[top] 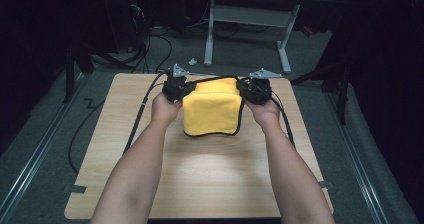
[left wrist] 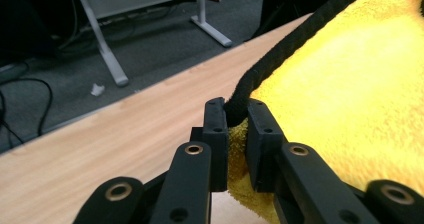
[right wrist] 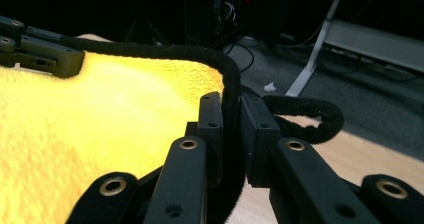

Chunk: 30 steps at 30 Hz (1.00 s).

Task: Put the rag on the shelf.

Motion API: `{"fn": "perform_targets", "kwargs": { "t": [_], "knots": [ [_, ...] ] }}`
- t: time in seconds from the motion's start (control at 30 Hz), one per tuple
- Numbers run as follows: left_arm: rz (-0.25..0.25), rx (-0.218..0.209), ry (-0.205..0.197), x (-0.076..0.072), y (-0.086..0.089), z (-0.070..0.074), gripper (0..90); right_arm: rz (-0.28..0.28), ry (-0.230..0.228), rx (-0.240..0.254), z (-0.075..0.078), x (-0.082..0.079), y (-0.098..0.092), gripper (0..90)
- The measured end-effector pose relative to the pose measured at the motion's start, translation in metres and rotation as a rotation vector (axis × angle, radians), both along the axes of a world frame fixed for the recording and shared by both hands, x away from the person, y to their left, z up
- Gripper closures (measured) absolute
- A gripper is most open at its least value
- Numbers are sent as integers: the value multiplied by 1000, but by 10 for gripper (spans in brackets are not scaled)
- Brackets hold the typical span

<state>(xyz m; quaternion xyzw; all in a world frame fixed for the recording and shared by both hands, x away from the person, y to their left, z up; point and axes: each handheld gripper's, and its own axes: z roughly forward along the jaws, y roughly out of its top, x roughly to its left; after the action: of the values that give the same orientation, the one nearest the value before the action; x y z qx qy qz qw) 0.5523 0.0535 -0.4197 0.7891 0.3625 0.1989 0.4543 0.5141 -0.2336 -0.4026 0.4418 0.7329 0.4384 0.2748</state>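
Note:
A yellow towel with a black hem [top: 212, 109] hangs folded between the two hand-held grippers above the far half of the wooden table [top: 200, 179]. My left gripper [top: 186, 88] pinches the towel's upper left corner; in the left gripper view its jaws [left wrist: 238, 115] clamp the black hem and yellow cloth [left wrist: 350, 84]. My right gripper [top: 246, 88] grips the upper right corner; in the right gripper view the jaws [right wrist: 231, 115] are shut on the black hem [right wrist: 231, 79], with the yellow cloth [right wrist: 100, 124] spreading to the left. The other gripper's jaw tip [right wrist: 45, 54] holds the far corner.
Black cables [top: 142, 109] trail from the grippers across the table's left and right sides. A white desk frame [top: 245, 29] stands on the grey floor beyond the table's far edge, with a scrap of white paper [top: 192, 61] near it.

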Motion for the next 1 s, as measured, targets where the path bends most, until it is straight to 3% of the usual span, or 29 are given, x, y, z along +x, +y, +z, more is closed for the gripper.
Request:
{"fn": "perform_targets", "kwargs": {
  "t": [0.23,0.4,0.43,0.47,0.53,0.7,1.0],
  "knots": [
    [1,-15,32,-1,2,-6,789,-5,20,23,-7,-2,-4,775],
    [7,0,48,-2,1,-8,746,-10,19,19,-9,-3,-5,746],
    [8,0,51,-2,1,-8,732,-27,27,25,-9,-3,-6,709],
    [39,5,56,-1,2,-8,711,-39,34,29,-9,-3,-8,718],
    [49,3,59,0,4,-8,675,-64,27,25,-8,-4,-12,728],
    [90,-26,49,1,15,-5,657,-76,18,30,-3,-5,-21,751],
    [113,-22,28,0,25,1,651,-94,0,24,2,-6,-25,757]
  ]
}}
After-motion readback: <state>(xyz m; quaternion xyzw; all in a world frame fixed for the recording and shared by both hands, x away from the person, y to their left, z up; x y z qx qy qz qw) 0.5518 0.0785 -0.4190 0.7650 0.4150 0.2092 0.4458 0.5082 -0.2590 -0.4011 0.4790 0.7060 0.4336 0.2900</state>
